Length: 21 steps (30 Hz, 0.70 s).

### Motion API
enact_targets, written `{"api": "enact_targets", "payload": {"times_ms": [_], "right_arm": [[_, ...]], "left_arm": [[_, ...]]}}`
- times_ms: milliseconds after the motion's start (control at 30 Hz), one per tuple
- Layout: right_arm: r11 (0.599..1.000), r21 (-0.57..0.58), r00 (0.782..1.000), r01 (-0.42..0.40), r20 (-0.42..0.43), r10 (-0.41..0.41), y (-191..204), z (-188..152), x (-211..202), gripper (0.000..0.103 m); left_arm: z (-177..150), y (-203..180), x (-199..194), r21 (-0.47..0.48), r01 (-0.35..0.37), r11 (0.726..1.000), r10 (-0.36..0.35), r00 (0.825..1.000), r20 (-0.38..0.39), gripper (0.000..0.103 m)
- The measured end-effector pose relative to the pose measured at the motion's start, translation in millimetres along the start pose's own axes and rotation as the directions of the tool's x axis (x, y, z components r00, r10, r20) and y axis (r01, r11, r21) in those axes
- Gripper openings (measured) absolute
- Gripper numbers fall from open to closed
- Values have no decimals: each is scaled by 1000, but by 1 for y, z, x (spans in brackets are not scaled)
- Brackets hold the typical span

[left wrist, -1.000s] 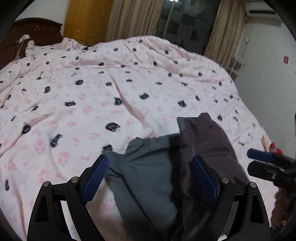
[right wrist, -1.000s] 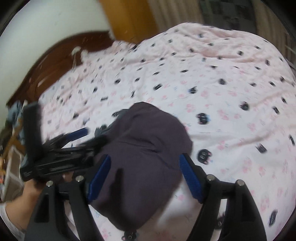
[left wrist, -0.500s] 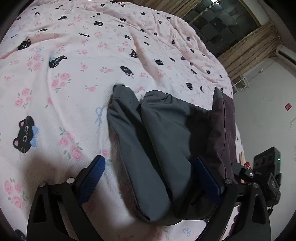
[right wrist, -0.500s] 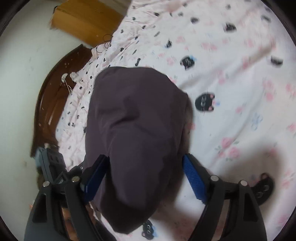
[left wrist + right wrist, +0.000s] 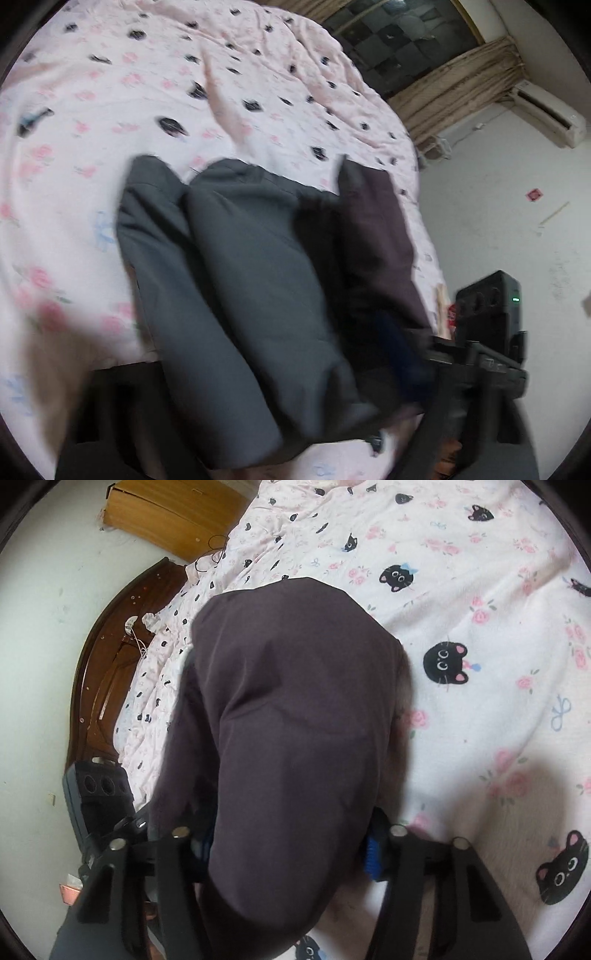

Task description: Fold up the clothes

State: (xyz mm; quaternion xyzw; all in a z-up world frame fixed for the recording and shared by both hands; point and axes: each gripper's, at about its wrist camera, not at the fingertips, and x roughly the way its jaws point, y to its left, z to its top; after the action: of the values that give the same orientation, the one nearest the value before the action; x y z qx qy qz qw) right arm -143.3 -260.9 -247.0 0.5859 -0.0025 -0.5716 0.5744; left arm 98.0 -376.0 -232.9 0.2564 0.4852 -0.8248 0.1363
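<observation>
A folded grey garment (image 5: 236, 280) fills the middle of the blurred left wrist view, with a dark purple garment (image 5: 380, 236) against its right side. My left gripper (image 5: 288, 358) straddles both. Only its right blue pad (image 5: 399, 350) shows, and the left one is lost in blur. In the right wrist view the purple garment (image 5: 295, 716) bulges up between the fingers of my right gripper (image 5: 286, 853), whose blue pads (image 5: 371, 860) press into its sides. A sliver of grey cloth (image 5: 186, 672) peeks out at its left edge.
Both garments rest over a pink quilt (image 5: 480, 627) printed with black cats. A dark wooden headboard (image 5: 107, 672) and a wooden cabinet (image 5: 166, 513) stand to the left. In the left wrist view a white wall (image 5: 498, 221), curtains (image 5: 443, 96) and the other tool's black housing (image 5: 487, 317) lie to the right.
The right gripper's pads have drawn closer together on the purple garment. The left wrist view has pulled back and blurred, and its left finger no longer shows.
</observation>
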Motion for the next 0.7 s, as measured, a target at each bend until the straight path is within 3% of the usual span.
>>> {"api": "enact_targets", "payload": {"times_ms": [67, 133, 233, 500, 700], "right_arm": [[1000, 15, 1000, -7, 4, 7, -1, 1, -3, 55], [1000, 21, 1000, -10, 12, 10, -2, 2, -6, 53], [1000, 4, 1000, -10, 19, 10, 2, 4, -8, 50], [996, -82, 999, -33, 33, 35, 46, 24, -13, 48], [975, -209, 997, -73, -16, 71, 127, 51, 31, 48]], "left_arm": [[1, -2, 3, -3, 33, 999, -33, 999, -9, 42], [1, -1, 4, -13, 56, 998, -56, 998, -23, 27], [0, 1, 6, -25, 79, 997, -80, 996, -42, 18], [19, -21, -36, 72, 5, 997, -11, 997, 76, 16], [56, 8, -108, 43, -100, 994, 89, 972, 217, 16]]}}
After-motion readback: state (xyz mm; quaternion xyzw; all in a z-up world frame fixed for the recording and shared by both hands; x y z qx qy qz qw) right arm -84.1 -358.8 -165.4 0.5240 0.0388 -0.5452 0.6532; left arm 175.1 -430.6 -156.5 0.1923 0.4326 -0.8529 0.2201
